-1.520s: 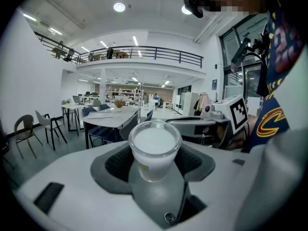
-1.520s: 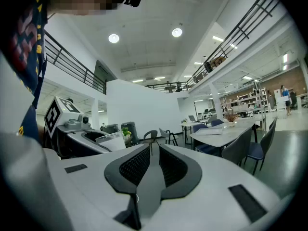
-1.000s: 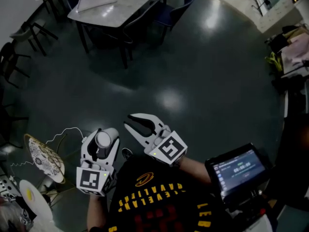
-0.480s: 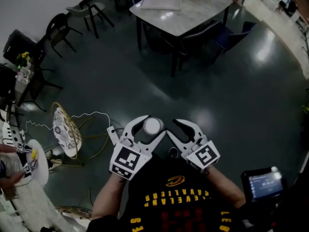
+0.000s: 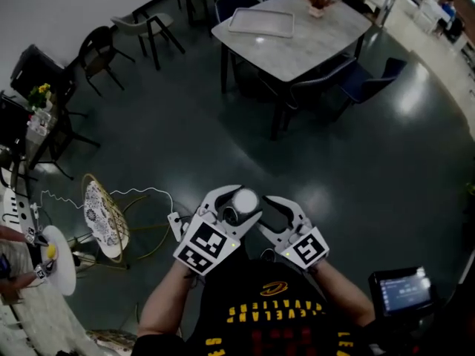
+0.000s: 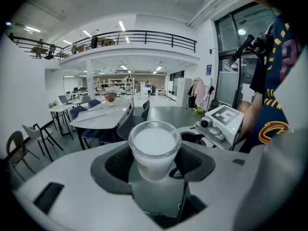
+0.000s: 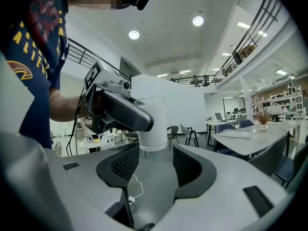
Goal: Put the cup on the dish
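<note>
**Carry stage, cup not yet set down.** My left gripper (image 6: 154,163) is clamped on the white cup (image 6: 153,146) and holds it upright in the air close to my body. Just beside it, my right gripper (image 7: 155,165) is opening with nothing between its jaws, the cup standing beyond their tips. The white dish (image 5: 63,269) lies well apart at the far left, so I judge the next move must carry the cup leftward and lower it level onto a bare part of that dish before the left jaws let go.
</note>
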Demonstrator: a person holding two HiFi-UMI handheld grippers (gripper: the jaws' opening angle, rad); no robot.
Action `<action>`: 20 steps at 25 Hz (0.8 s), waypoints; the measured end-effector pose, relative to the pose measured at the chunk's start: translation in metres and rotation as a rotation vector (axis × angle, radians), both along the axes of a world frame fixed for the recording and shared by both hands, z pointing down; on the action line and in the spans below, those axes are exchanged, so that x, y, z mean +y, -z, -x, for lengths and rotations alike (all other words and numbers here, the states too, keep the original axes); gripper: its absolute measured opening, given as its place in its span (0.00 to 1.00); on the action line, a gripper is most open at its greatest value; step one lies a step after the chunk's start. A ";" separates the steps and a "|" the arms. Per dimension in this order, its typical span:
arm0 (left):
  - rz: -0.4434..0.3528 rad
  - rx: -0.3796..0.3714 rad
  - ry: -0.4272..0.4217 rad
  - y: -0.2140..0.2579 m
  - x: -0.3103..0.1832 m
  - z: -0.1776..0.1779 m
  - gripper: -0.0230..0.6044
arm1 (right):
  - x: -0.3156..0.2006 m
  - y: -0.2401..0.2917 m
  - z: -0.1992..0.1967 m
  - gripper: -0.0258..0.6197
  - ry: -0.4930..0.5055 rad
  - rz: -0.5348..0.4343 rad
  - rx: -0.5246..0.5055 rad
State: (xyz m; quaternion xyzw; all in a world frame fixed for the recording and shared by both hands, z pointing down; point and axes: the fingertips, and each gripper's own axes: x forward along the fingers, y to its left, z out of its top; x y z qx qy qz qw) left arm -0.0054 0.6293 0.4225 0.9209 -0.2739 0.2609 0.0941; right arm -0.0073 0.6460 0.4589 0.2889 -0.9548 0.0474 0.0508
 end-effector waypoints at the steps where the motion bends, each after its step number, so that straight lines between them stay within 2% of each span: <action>1: 0.002 -0.003 -0.015 0.000 -0.011 0.002 0.45 | -0.012 0.002 0.004 0.36 -0.006 0.000 -0.007; 12: 0.031 -0.003 -0.114 0.006 -0.132 0.042 0.45 | -0.136 0.008 0.059 0.36 -0.102 0.002 0.019; 20: 0.022 -0.005 -0.145 0.003 -0.189 0.079 0.45 | -0.200 0.014 0.099 0.36 -0.159 0.026 -0.041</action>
